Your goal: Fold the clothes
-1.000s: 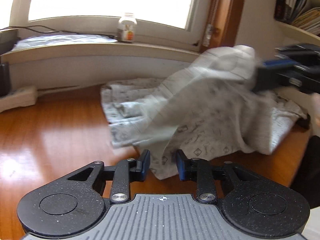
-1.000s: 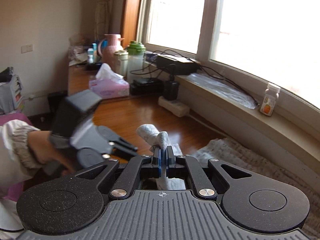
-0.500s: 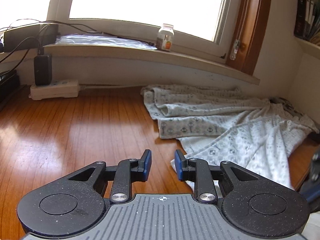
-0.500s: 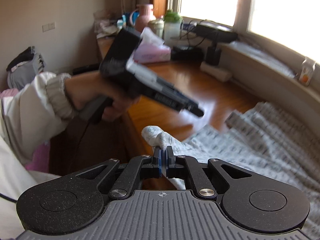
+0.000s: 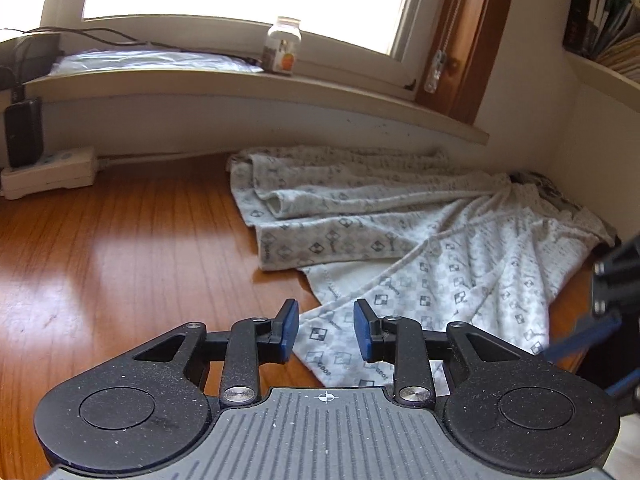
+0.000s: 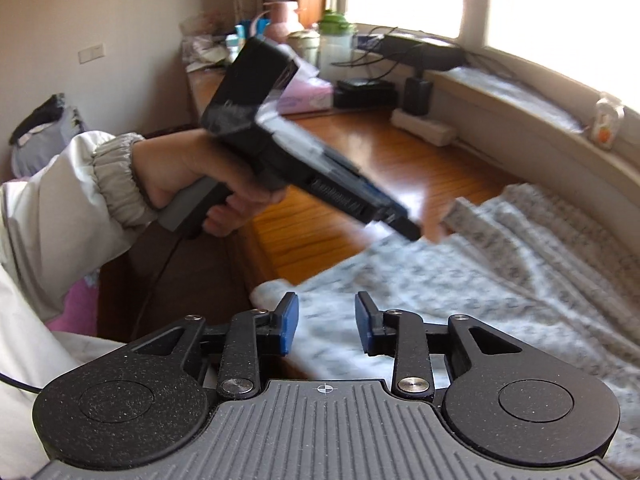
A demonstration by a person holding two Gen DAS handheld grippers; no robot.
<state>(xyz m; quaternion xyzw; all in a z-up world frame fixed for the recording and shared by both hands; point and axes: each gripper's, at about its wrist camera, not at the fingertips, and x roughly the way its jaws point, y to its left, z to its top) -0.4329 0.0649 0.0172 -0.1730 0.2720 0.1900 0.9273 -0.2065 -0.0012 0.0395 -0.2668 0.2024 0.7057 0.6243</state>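
Observation:
A white garment with a grey checker print (image 5: 400, 240) lies spread and creased on the wooden table (image 5: 120, 260), reaching the back wall. My left gripper (image 5: 326, 320) hovers over its near corner; the jaws are opening and nothing is pinched between the blue pads. In the right wrist view the garment (image 6: 500, 264) lies under my right gripper (image 6: 326, 316), whose jaws are also opening, with the cloth below them and free of the pads. A hand in a white sleeve (image 6: 80, 184) holds the left gripper (image 6: 404, 228) over the cloth edge.
A white power strip (image 5: 48, 172) lies at the back left under the windowsill, and a small bottle (image 5: 282, 46) stands on the sill. Bookshelves (image 5: 600, 20) are at the right. Far along the table are a pink tissue box (image 6: 304, 96) and jars. The table edge drops off at the left (image 6: 240, 256).
The right gripper, shut on a lifted fold of the garment, came down and opened, letting it go. The garment now lies flat. The left jaws stand slightly wider.

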